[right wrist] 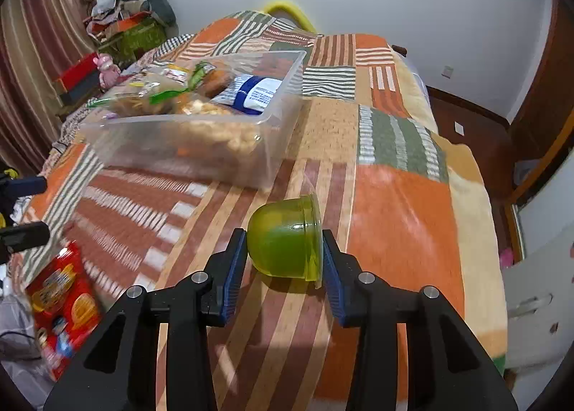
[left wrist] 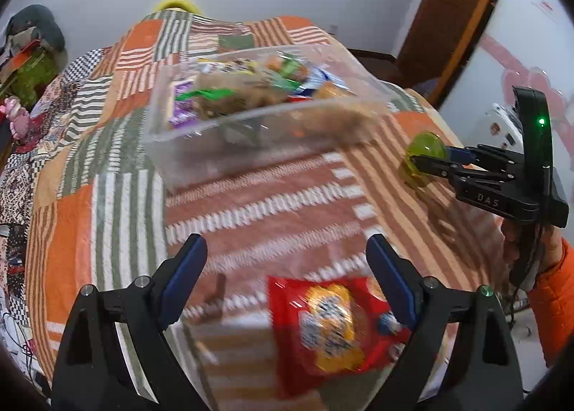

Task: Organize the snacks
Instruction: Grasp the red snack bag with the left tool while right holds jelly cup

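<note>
Your right gripper (right wrist: pixel 285 260) is pinching the light, slippery green jelly cup (right wrist: pixel 287 238) by its sides, while your left gripper (left wrist: pixel 287 267) is hanging spread wide over the crinkly red snack bag (left wrist: pixel 333 325).

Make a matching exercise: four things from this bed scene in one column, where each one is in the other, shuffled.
1. green jelly cup
2. red snack packet
3. clear plastic bin
4. left claw

A. holds a pile of snacks
B. open above the blanket
C. clamped in the right claw
D. flat on the blanket, outside the bin

Pairs: 1-C, 2-D, 3-A, 4-B
</note>
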Action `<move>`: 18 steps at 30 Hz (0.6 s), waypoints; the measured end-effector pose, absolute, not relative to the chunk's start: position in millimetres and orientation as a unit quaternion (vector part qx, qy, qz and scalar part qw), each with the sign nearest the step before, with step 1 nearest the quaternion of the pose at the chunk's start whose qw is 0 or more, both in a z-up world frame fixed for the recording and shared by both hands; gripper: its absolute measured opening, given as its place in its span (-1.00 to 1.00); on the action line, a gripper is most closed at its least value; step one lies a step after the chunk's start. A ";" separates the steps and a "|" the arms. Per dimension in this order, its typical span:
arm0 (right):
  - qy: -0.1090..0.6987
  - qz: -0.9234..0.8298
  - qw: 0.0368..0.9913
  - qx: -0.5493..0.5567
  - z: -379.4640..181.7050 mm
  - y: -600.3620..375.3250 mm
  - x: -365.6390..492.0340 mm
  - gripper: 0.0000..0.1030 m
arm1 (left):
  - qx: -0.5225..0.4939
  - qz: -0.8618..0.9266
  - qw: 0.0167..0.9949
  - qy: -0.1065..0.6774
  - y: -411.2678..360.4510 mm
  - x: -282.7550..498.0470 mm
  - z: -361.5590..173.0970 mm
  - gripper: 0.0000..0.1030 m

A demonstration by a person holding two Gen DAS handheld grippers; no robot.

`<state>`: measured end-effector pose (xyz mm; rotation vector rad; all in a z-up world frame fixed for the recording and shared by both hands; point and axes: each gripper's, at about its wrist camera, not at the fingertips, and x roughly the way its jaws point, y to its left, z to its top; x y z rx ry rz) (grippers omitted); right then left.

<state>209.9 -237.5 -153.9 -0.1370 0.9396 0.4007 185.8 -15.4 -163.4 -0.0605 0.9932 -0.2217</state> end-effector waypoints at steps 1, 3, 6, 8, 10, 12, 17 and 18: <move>0.448 0.194 0.871 -0.060 -151.8 -240.0 203.4 -0.28 | -0.027 -0.111 0.871 0.478 -19.8 182.0 -163.3 0.77; 0.444 0.196 0.873 -0.052 -148.0 -243.0 194.8 -0.28 | -0.025 -0.123 0.866 0.485 -29.6 174.4 -163.7 0.77; 0.436 0.202 0.876 -0.042 -141.4 -247.4 182.2 -0.28 | -0.021 -0.136 0.860 0.492 -45.1 163.3 -166.0 0.77; 0.431 0.207 0.878 -0.035 -137.4 -251.0 173.2 -0.28 | -0.013 -0.142 0.856 0.497 -56.4 156.4 -169.2 0.77; 0.425 0.211 0.880 -0.029 -133.3 -252.9 164.1 -0.28 | -0.005 -0.146 0.851 0.505 -65.8 151.3 -174.4 0.79; 0.419 0.216 0.882 -0.023 -129.6 -255.1 154.7 -0.28 | -0.004 -0.146 0.845 0.514 -71.6 150.1 -181.5 0.86; 0.407 0.222 0.886 -0.008 -122.9 -259.3 142.8 -0.28 | 0.003 -0.117 0.835 0.538 -76.8 154.4 -206.9 0.94; 0.406 0.224 0.886 -0.006 -122.3 -259.6 141.1 -0.28 | 0.009 -0.108 0.833 0.543 -76.5 156.4 -212.9 0.95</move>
